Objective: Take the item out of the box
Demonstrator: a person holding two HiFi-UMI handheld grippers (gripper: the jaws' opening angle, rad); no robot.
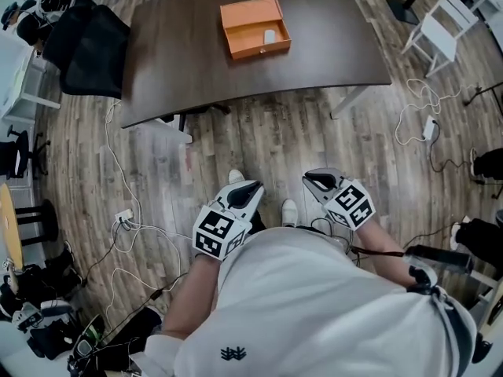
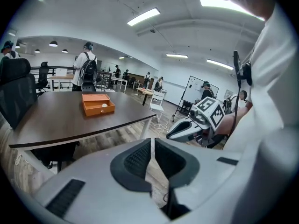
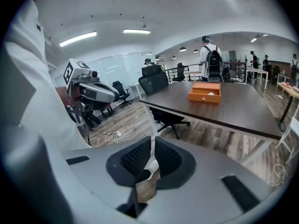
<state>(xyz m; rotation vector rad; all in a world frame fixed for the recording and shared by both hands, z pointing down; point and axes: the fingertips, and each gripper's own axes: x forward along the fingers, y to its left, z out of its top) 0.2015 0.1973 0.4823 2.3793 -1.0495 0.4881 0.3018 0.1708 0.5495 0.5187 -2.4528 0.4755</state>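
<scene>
Both grippers are held low and close to the person's body, above the wood floor [image 1: 259, 140] and well short of the table [image 1: 189, 69]. Left gripper [image 1: 248, 188] has its jaws closed together, with only a thin seam between the ribbed pads and nothing held in them. Right gripper [image 1: 317, 181] is closed in the same way, its pads meeting and gripping nothing. They sit side by side with a small gap between them, both pointing forward and somewhat down towards the table.

On the dark table top lies the orange box [image 1: 254, 27], lid open and folded back on the far side. Inside it, towards the right end of the tray, rests the small white item [image 1: 269, 36]. Box and item lie well apart from both grippers, straight ahead across a stretch of bare floor and the near part of the table; neither gripper touches the table or the box. In the left gripper view the box shows up and left of the closed jaws; in the right gripper view it shows up and right of them.

A black chair [image 1: 90, 45] stands at the table's left edge, a white chair [image 1: 440, 26] off its right end. White cables [image 1: 126, 218] trail over the floor at the person's left.
</scene>
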